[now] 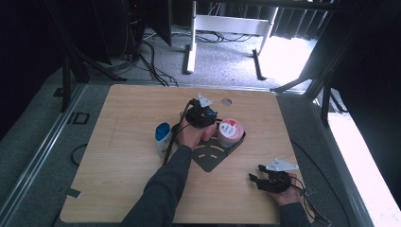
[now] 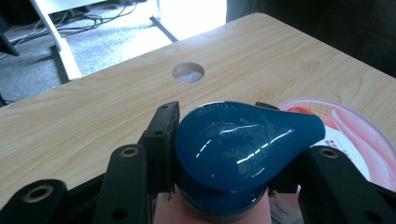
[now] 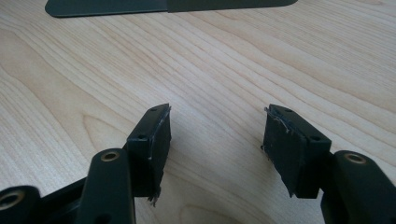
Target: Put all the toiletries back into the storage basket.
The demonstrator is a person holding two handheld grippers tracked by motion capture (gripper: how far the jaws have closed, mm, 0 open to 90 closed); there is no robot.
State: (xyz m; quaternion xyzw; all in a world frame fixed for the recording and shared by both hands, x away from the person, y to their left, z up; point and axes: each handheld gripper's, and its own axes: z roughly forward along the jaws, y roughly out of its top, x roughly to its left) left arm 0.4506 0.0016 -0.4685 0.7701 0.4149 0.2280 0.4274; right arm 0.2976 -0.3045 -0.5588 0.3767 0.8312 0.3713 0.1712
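A pink bottle (image 1: 208, 133) with a glossy dark-blue teardrop cap (image 2: 233, 149) is upright at the table's middle. My left gripper (image 1: 205, 118) is shut on it just under the cap, and in the left gripper view both black jaws of my left gripper (image 2: 219, 135) press its sides. Right beside it, a pink round tub (image 1: 231, 132) rests on a black plate (image 1: 210, 158). I cannot tell whether the bottle touches the plate. My right gripper (image 1: 255, 174) rests near the front right of the table. In the right gripper view, my right gripper (image 3: 217, 135) is open over bare wood.
A white bottle with a blue cap (image 1: 163, 137) stands just left of my left hand. A round hole (image 1: 226, 101) is cut in the wooden table (image 1: 118, 165) beyond the tub. The black plate's edge (image 3: 163, 5) lies ahead of the right gripper.
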